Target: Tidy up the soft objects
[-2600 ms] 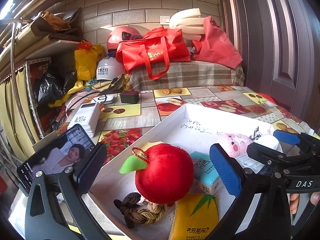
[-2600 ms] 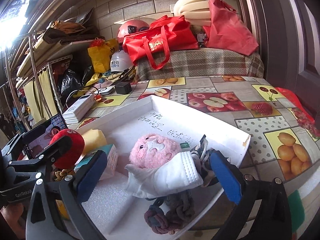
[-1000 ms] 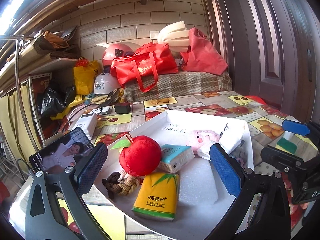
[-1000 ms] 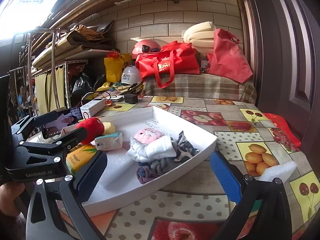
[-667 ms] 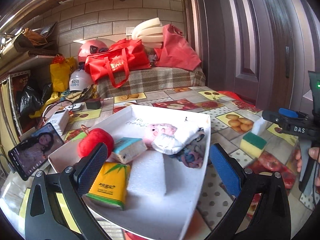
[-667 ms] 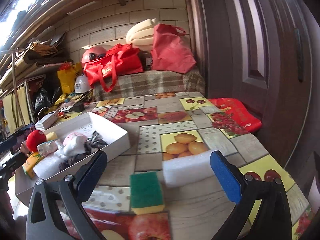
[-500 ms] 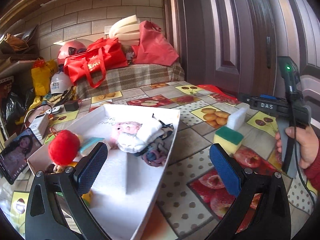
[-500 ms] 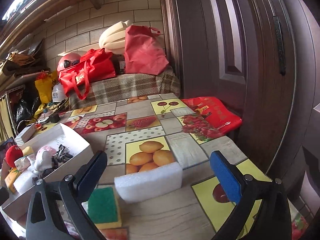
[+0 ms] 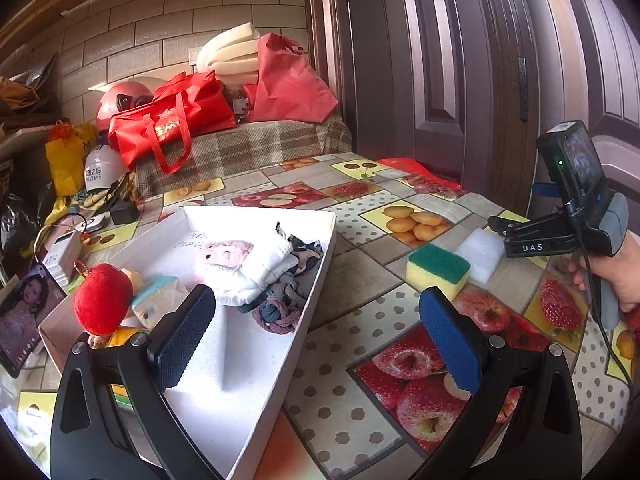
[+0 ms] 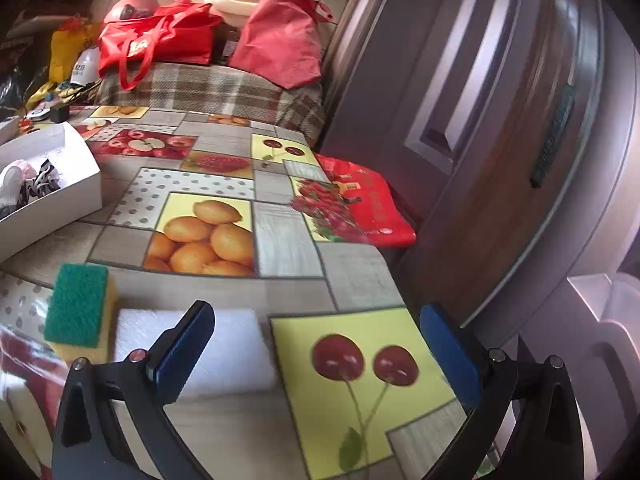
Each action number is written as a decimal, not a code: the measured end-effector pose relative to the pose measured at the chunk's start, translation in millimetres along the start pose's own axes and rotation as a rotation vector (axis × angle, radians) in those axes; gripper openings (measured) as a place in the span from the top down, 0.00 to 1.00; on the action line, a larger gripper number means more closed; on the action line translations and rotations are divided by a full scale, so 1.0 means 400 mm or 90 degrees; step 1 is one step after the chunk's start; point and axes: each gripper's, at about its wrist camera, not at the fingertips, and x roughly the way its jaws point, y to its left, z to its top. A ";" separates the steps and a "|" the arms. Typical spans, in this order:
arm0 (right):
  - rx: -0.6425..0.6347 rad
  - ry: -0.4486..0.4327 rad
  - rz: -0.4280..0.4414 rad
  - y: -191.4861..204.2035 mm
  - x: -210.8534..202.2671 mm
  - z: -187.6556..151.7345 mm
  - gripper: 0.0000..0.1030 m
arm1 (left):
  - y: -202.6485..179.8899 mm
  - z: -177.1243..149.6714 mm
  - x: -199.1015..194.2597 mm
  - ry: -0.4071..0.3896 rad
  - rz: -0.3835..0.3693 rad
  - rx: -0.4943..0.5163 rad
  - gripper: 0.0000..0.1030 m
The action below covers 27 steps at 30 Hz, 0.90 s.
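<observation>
Sponge and white foam block look like the next pickups, both lying touching on the tablecloth right of the white tray, which already holds a red plush apple and pink toy. Right gripper hovers just right of the foam, fingers spread and empty; left gripper is released too. It probably needs to shift left. Only "DAS" on the right gripper reads.

Bare tablecloth is seen btwn the white box and the door; passage is blocked nearer by the sponge w/ the foam block touching it, and the red bag at the edge.
</observation>
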 end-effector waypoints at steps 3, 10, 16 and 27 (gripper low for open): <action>0.106 0.004 0.037 -0.098 -0.021 -0.013 0.00 | -0.016 0.013 0.031 0.016 -0.033 -0.029 0.00; 0.030 0.014 0.053 0.029 0.014 0.051 0.00 | -0.044 0.023 0.047 0.025 -0.051 -0.050 0.00; -0.072 0.131 0.022 0.123 0.182 0.092 0.00 | -0.034 0.022 0.040 0.016 -0.054 -0.058 0.00; 0.046 0.079 0.082 -0.075 -0.009 -0.011 0.00 | -0.035 0.022 0.051 0.024 -0.057 -0.055 0.00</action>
